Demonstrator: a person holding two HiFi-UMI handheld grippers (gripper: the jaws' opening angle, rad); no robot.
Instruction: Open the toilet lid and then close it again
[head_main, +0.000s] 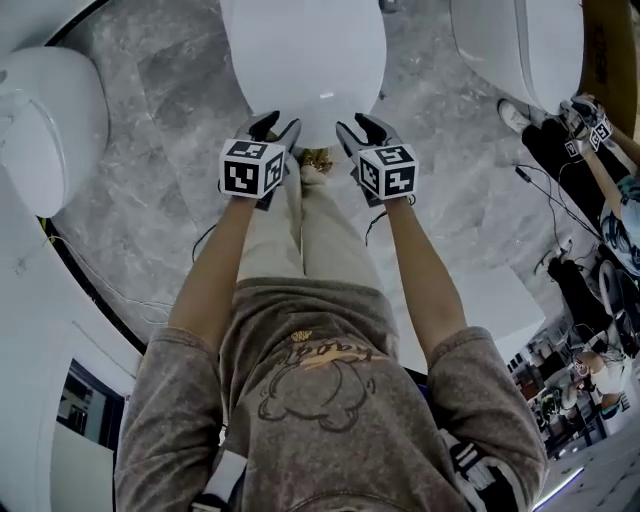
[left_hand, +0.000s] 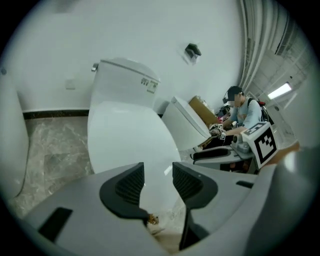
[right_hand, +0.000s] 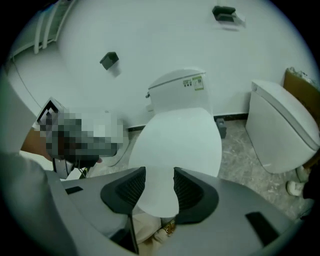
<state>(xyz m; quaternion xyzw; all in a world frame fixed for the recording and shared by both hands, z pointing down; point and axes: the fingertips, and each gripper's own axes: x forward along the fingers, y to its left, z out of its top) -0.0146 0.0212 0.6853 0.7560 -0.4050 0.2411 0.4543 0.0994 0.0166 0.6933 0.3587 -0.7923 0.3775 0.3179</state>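
Note:
The white toilet lid (head_main: 300, 60) lies shut on its bowl, straight ahead of me. Both grippers hang over its front edge. My left gripper (head_main: 277, 128) is at the lid's front left and my right gripper (head_main: 360, 127) at its front right. In the left gripper view the left gripper (left_hand: 157, 170) stands open, with the lid (left_hand: 125, 135) beyond its jaws and nothing between them. In the right gripper view the lid's front tip (right_hand: 180, 140) shows in the gap of the right gripper (right_hand: 159, 174); its pads stand apart from it.
The tank (right_hand: 180, 90) stands against the white wall behind the lid. More white toilets stand to the left (head_main: 50, 120) and right (head_main: 520, 40). A person (head_main: 600, 170) crouches at the right near floor cables (head_main: 545, 190). My legs (head_main: 300, 230) are just before the bowl.

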